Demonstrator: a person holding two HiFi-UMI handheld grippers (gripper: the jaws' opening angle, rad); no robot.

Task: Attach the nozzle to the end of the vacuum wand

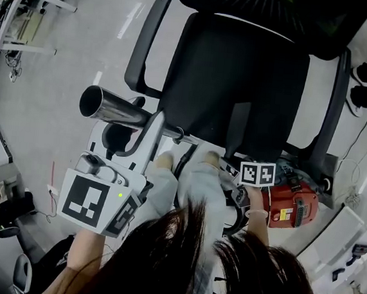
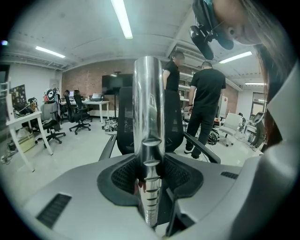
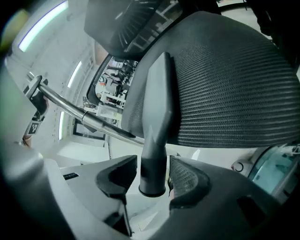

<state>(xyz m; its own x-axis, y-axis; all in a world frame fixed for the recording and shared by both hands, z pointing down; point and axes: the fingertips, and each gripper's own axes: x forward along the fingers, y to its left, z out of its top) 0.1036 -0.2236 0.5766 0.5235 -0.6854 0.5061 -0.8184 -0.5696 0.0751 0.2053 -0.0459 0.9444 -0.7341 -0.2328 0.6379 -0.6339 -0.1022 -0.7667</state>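
Left gripper [image 2: 150, 187]: jaws narrow, clamped on the chrome vacuum wand [image 2: 149, 117]. Both ribbed pads press the tube. The wand runs forward out of the jaws with its open end free, in the air off the left side of the black office chair [image 1: 235, 83].

Right gripper [image 3: 152, 179]: jaws spread wide. The dark grey nozzle [image 3: 157, 112] stands between them but is not clamped. There is a clear gap at the left pad; the right pad is just beside the nozzle, and contact there cannot be told.

The nozzle is a long crevice type. Its round collar end points toward the gripper and its flattened tip points away. The body lies against the chair's black mesh, with the collar end sticking out past the mesh's edge.

In the right gripper view the wand crosses behind the nozzle, well apart from it, so the two are not joined.

A red machine body [image 1: 287, 208] sits on the floor at the chair's front right corner, just beside the right gripper.
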